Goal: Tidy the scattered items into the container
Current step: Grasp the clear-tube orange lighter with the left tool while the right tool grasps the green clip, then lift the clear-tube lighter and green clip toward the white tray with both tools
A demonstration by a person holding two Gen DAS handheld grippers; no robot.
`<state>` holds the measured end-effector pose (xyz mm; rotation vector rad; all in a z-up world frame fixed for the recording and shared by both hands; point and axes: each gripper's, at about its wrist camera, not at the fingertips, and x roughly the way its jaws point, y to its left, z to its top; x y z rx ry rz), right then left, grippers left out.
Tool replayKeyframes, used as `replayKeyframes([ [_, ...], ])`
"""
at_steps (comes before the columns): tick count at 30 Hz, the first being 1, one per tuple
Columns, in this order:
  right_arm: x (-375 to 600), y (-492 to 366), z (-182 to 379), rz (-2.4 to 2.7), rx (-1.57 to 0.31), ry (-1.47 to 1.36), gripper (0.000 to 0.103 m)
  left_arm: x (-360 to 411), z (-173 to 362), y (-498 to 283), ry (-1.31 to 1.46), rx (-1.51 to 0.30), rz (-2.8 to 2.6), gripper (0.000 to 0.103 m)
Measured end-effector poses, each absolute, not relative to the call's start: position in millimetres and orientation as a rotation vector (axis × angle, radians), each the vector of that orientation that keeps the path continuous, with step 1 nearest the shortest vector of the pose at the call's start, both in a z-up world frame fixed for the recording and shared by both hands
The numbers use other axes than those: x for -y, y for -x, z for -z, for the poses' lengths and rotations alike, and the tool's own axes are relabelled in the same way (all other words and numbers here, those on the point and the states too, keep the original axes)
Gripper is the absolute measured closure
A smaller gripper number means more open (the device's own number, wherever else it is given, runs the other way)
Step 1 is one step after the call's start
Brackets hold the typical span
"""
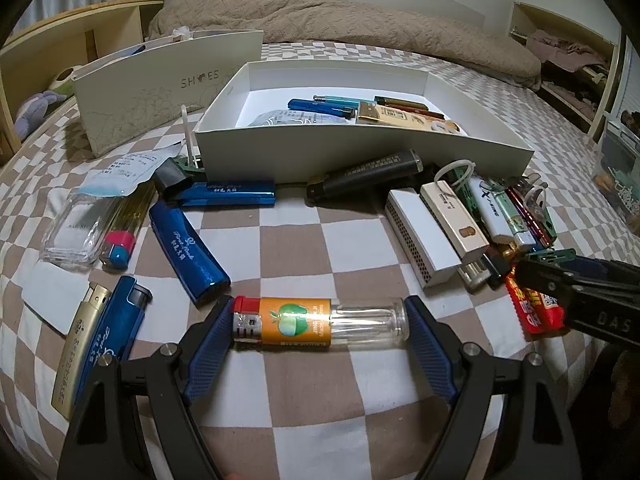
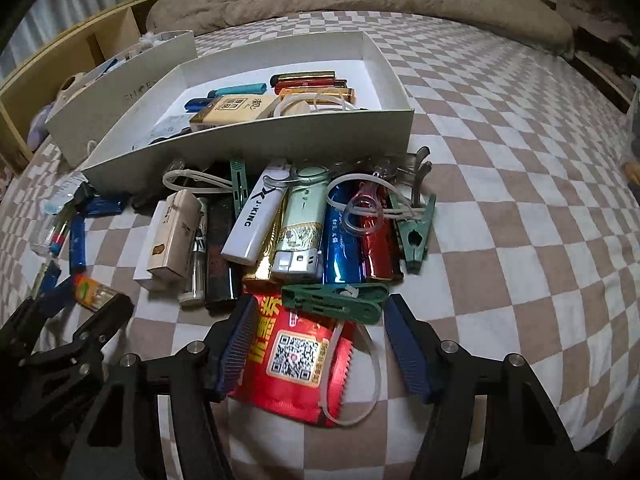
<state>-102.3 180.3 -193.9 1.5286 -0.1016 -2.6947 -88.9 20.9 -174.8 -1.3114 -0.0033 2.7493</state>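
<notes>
My left gripper (image 1: 320, 328) has its jaws spread around a clear lighter with an orange apple label (image 1: 320, 322) that lies crosswise on the checkered bedspread; its ends sit at both blue pads (image 1: 208, 344). My right gripper (image 2: 318, 344) is open over a red sachet with a QR code (image 2: 296, 360) and a green clothes peg (image 2: 336, 300), not closed on either. The white shallow box (image 1: 360, 152) stands behind the scattered items and holds several lighters and a beige pack; it also shows in the right wrist view (image 2: 260, 140).
Blue lighters (image 1: 188, 252), a gold lighter (image 1: 80, 340) and a clear case (image 1: 76, 224) lie at left. A pile of lighters, small boxes and cable ties (image 2: 288, 232) lies before the box. A tall "SHOES" box (image 1: 160, 84) stands at back left.
</notes>
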Motion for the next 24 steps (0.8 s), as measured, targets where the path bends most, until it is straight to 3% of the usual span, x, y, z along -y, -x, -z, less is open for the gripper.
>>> replayKeyframes([
  [3,-183.0,102.3,193.7,2.728,0.111,-1.523,0.049,-20.9,174.5,88.7,1.31,0.0,-2.75,0.019],
  [16,-187.6,89.5,180.7,2.73,0.168,-1.441,0.049,-19.6,171.2,85.7,1.303,0.003,-2.76,0.019],
  [24,-178.5,75.6,165.0,2.701,0.19,-1.345,0.049,-14.2,140.4,78.2,1.21,0.043,-2.798,0.019],
])
